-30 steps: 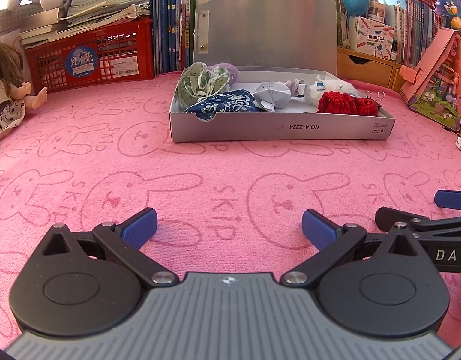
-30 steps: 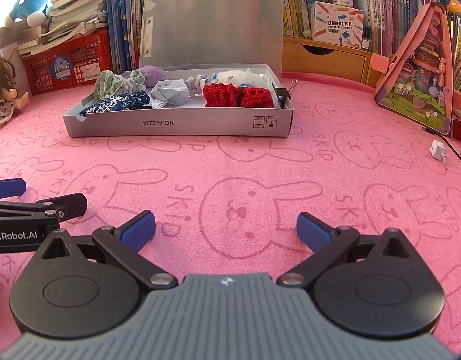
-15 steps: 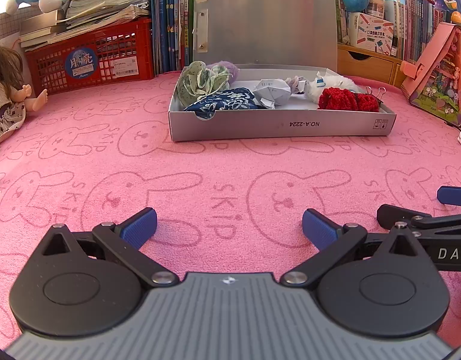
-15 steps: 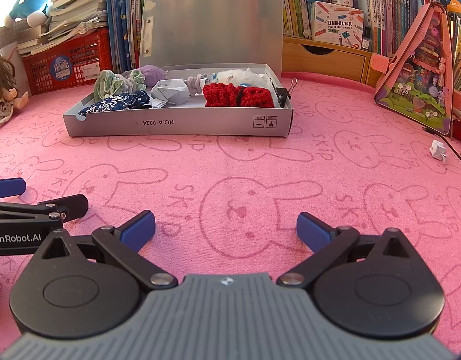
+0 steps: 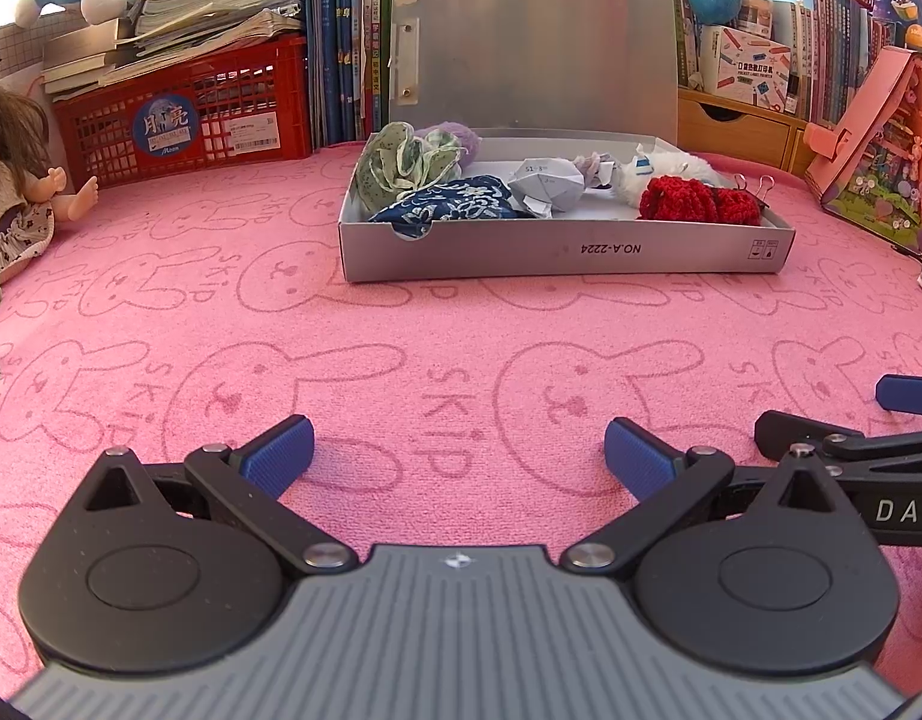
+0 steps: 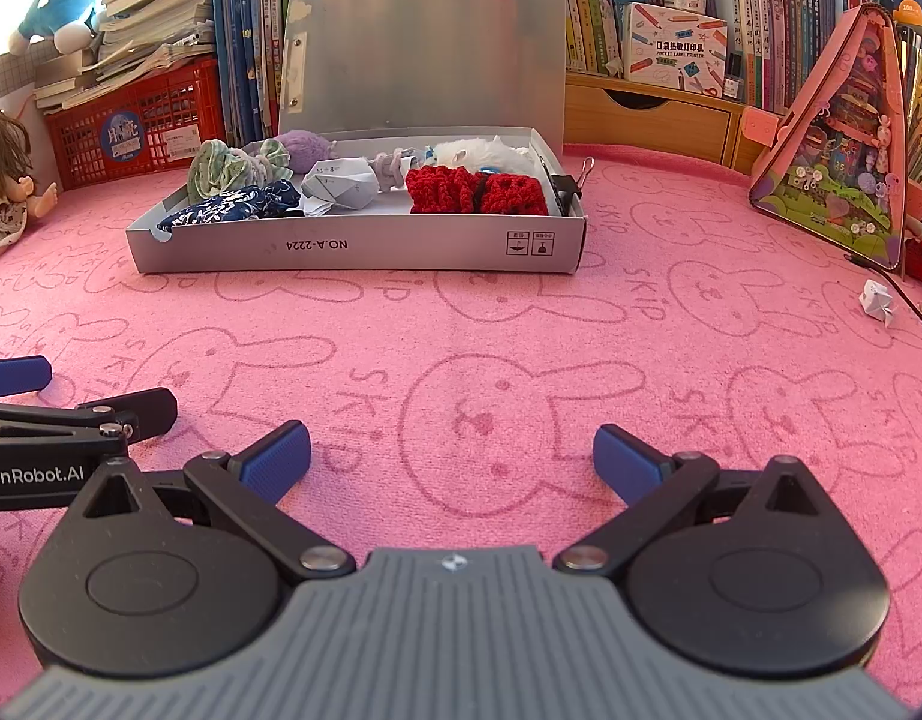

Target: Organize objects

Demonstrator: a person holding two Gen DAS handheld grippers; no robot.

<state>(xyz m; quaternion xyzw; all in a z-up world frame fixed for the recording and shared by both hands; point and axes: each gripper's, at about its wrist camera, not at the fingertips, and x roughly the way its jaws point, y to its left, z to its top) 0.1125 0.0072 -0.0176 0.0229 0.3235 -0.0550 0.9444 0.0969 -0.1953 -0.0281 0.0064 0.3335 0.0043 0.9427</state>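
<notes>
Pink towelling printed with rabbits and the word SKIP point(image 5: 449, 438) covered the whole work surface, backed by shelves of upright books point(image 5: 341, 30).

From the left wrist view, the left gripper point(image 5: 458, 450) sat low over the cloth with its blue-padded fingers point(image 5: 278, 456) spread wide and nothing between them. Well ahead lay a shallow grey box point(image 5: 568, 255) marked NO.A-2224, its lid point(image 5: 532, 54) standing upright at the back. Inside, from left to right, were a green patterned pouch point(image 5: 395, 171), a dark blue patterned pouch point(image 5: 449, 210), a folded grey paper shape point(image 5: 547, 186), a white fluffy toy point(image 5: 658, 171) and a red crocheted piece point(image 5: 697, 201). Binder clips point(image 5: 754, 183) stood at the box's right end. A red crate point(image 5: 185, 120) holding stacked books stood at the far left, with a doll point(image 5: 17, 180) beside it. The right gripper's tip point(image 5: 904, 396) showed at the right edge.

From the right wrist view, the right gripper point(image 6: 452, 453) was likewise wide open and empty above the cloth. The same box point(image 6: 365, 252) lay ahead and to the left, and a small crumpled white paper point(image 6: 876, 300) lay apart on the cloth at the far right, near a pink triangular toy house point(image 6: 832, 138). The left gripper's arm point(image 6: 71, 420) crossed the left edge.
</notes>
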